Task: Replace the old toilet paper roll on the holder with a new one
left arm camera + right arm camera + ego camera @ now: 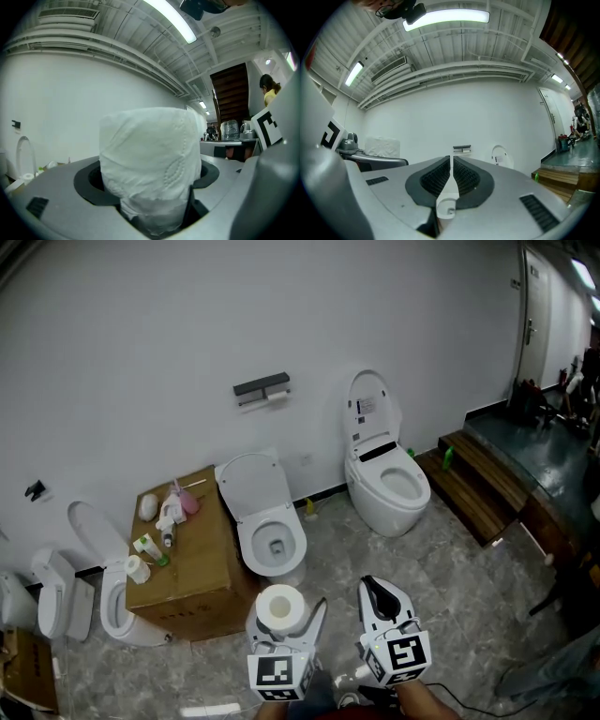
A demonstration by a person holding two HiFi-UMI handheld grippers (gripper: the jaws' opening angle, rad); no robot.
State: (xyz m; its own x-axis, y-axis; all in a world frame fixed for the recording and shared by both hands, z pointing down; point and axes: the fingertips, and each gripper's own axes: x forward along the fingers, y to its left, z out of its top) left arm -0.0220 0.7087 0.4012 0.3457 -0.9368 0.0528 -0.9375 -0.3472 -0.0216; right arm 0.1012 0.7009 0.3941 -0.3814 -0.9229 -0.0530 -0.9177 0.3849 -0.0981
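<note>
White wall [141,334] bears a paper holder [262,388] above toilets [375,510] on grey floor [450,577].

The new roll [280,607] is soft white paper with a dimpled embossed face, the left tongs [152,206] and right tongs [451,165] are matt grey plastic, the right's pads black and ribbed, and just right of the matt brown cardboard box [192,563] a glossy white ceramic toilet [251,488] stands on the polished grey marbled floor [441,568].

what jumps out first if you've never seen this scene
A full toilet paper roll, clamped in the left gripper at bottom centre. Beyond it, a row of toilets lines the white wall, with the paper holder mounted above them. The right gripper is shut and empty.
</note>
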